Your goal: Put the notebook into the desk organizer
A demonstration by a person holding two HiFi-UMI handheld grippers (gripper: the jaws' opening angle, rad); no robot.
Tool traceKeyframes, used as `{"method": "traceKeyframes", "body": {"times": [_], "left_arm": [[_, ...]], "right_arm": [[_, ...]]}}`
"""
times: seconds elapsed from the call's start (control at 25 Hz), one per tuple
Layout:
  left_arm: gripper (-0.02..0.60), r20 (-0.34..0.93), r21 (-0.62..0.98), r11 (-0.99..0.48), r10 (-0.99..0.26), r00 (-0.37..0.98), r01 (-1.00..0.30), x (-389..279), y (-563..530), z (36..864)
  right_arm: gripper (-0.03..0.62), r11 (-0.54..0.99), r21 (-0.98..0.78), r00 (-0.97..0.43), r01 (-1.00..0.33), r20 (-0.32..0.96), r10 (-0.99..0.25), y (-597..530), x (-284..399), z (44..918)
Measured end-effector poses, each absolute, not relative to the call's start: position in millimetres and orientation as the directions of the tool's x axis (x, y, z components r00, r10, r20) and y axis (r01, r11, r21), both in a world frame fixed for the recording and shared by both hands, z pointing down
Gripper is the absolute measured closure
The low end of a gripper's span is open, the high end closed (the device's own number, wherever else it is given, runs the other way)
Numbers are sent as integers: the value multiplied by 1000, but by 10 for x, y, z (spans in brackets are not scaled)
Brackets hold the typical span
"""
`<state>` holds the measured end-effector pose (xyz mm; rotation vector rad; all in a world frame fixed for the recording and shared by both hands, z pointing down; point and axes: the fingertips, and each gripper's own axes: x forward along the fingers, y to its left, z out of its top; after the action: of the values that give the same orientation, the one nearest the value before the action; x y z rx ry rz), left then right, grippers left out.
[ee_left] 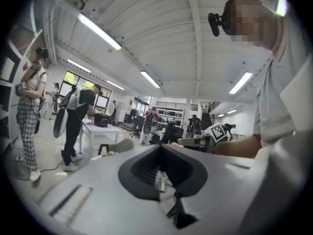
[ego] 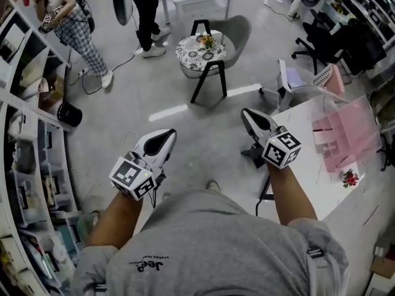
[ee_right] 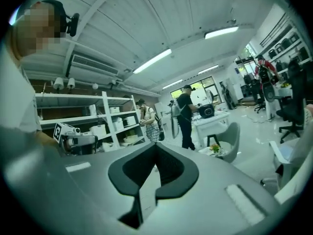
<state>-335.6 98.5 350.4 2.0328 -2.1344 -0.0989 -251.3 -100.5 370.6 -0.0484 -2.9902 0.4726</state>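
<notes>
Organizer (ego: 342,137), pink and see-through, sits blurred on the white table (ego: 308,162) at 3 o'clock; the notebook cannot be picked out. The table's far edge is cut off. Left gripper (ego: 168,134) and right gripper (ego: 245,113), both clenched empty, hang over open floor (ego: 203,140).

Upside-down "Jeep" print (ego: 148,266) on the person's grey shirt (ego: 216,242)

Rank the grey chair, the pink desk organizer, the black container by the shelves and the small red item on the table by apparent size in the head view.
1. Grey chair and pink desk organizer: about alike. The chair stands farther off, so no ranking between them.
2. Black container.
3. Red item.
</notes>
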Motion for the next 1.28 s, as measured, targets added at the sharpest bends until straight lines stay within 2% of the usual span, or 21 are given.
{"method": "traceKeyframes", "body": {"times": [0.24, 0.52, 0.8, 1.28], "left_arm": [[528, 89, 187, 225, -973, -211, -956, -3786, 2051, 3551], [528, 76, 241, 379, -925, -372, -893, -4059, 2942, 3690], [528, 86, 248, 447, -894, -440, -859, -4297, 3413, 3762], [528, 70, 236, 422, -906, -418, -875, -4323, 3424, 3678]], "right_arm": [[592, 933, -295, -956, 205, 144, 255, 106, -3273, 3760], [592, 902, -274, -902, 333, 187, 389, 991, -3700, 3898], [592, 888, -267, -880, 375, 200, 432, 1368, -3914, 3908], [592, 891, -257, -879, 374, 209, 429, 1368, -3916, 3857]]}}
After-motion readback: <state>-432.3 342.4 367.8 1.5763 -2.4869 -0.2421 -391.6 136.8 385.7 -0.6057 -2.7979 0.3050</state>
